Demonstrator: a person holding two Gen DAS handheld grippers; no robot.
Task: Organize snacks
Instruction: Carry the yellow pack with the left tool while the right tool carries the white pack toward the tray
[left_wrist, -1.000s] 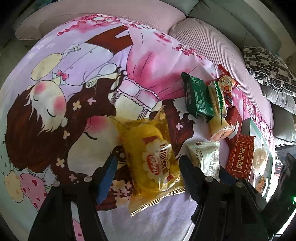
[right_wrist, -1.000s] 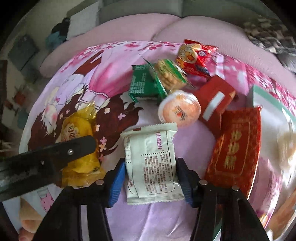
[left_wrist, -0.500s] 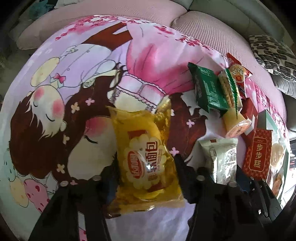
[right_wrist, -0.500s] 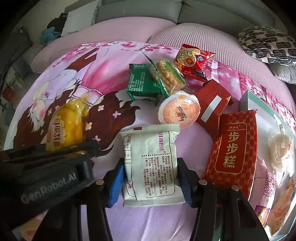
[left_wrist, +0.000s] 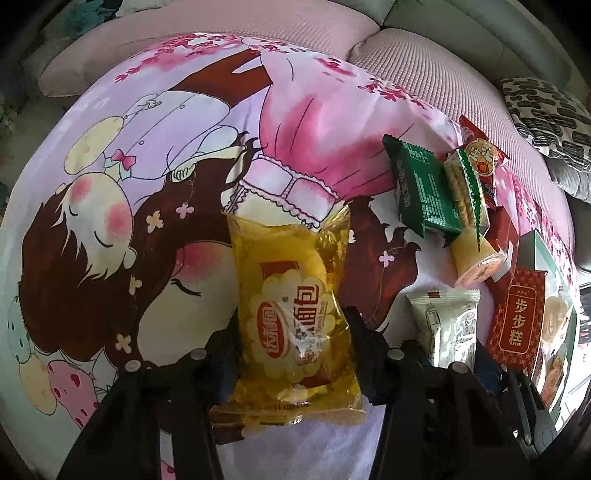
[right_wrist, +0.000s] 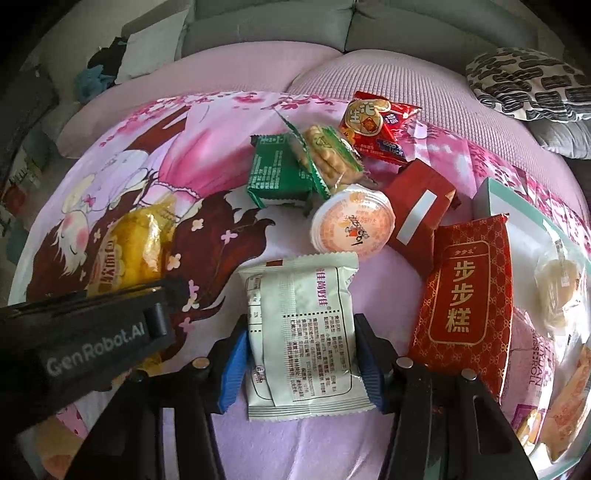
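Left tool (left_wrist: 291, 332) is closing, its pads pinching the yellow bread packet (left_wrist: 291, 306), which looks raised off the printed blanket (left_wrist: 147, 166). Right tool (right_wrist: 301, 354) brackets the white packet (right_wrist: 303, 339), blue pads at both its edges, closing too. Picking is the step in hand; next, probably, carry both toward the tray (right_wrist: 517, 199) on the right, beside the red packet (right_wrist: 469, 295).

black gripper (right_wrist: 301, 363) arms, silver screws, blue ribbed pads (right_wrist: 232, 363), white "genrobot.ai" lettering.
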